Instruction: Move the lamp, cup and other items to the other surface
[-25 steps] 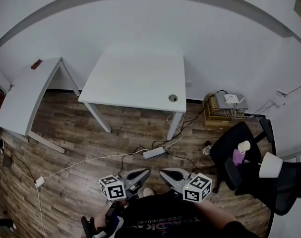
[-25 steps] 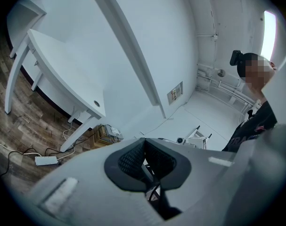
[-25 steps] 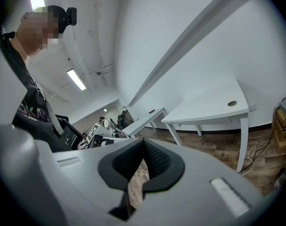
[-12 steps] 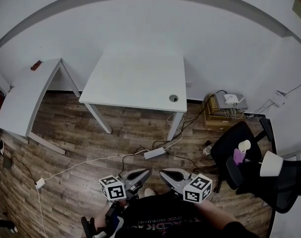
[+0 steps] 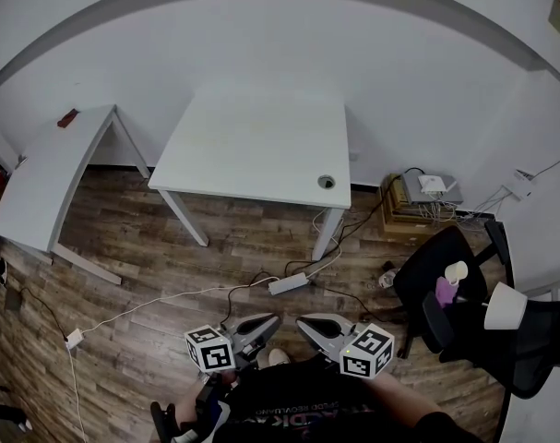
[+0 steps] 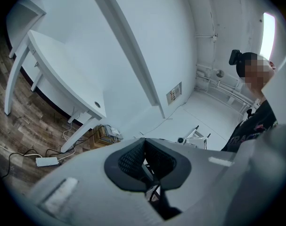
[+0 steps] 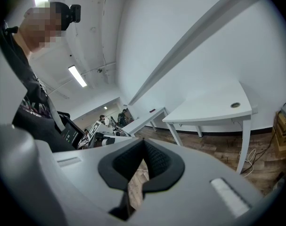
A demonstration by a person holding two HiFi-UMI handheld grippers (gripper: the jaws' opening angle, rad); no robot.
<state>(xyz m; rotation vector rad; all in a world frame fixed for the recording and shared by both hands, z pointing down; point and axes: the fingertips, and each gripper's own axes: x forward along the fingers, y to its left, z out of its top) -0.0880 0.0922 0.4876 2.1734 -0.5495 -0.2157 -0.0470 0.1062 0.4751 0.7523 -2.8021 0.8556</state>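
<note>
In the head view a black office chair [image 5: 446, 275] stands at the right. On it are a lamp with a white shade [image 5: 503, 306], a purple cup [image 5: 444, 292] and a small white item [image 5: 456, 271]. A bare white table [image 5: 261, 146] stands in the middle near the wall. Both grippers are held low and close to my body, far from the chair and the table. My left gripper [image 5: 261, 324] [image 6: 143, 145] is shut with nothing in it. My right gripper [image 5: 307, 324] [image 7: 143, 145] is shut too and holds nothing.
A second white table [image 5: 49, 178] at the left carries a small red object [image 5: 68, 118]. A power strip [image 5: 286, 285] and cables lie on the wood floor. A wooden box with a white device [image 5: 418, 201] sits by the wall.
</note>
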